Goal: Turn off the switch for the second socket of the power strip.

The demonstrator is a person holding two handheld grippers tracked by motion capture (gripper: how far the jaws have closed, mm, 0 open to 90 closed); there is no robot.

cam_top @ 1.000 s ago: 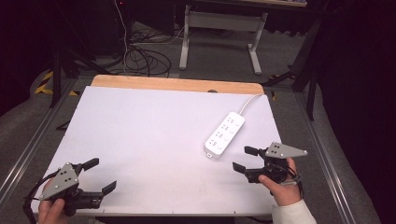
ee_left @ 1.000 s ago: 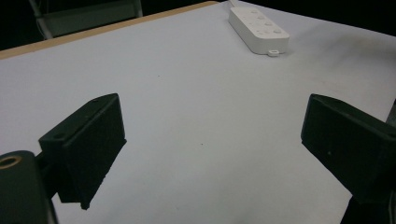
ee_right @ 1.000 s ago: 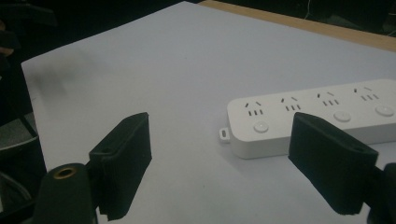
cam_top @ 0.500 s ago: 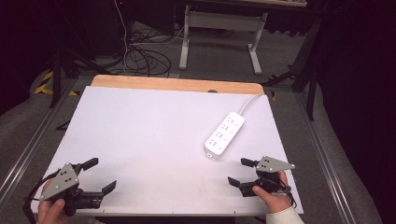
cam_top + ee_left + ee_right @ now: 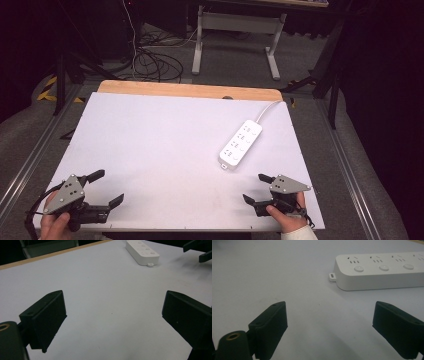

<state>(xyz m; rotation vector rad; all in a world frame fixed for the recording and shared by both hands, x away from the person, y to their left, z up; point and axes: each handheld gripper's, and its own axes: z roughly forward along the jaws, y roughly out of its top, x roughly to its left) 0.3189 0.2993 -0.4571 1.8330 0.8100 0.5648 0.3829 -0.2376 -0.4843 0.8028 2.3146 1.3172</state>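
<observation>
A white power strip (image 5: 240, 143) lies on the white tabletop (image 5: 165, 145) at the right, its cord running off the far edge. It also shows in the right gripper view as a power strip (image 5: 382, 270) with sockets and round buttons, just beyond the jaws. My right gripper (image 5: 259, 188) rests near the front right edge, open, nothing between its jaws. My left gripper (image 5: 106, 187) sits at the front left corner, open and empty too. The left gripper view shows the power strip (image 5: 142, 252) far off and the right gripper (image 5: 198, 251) at the top right.
A wooden strip (image 5: 190, 90) borders the table's far edge. Metal rails (image 5: 350, 165) run along both sides. Behind the table, cables (image 5: 150, 60) lie on the floor beside a metal stand (image 5: 240, 25).
My right gripper has drawn back toward the front edge of the table, away from the power strip. The left gripper has stayed put.
</observation>
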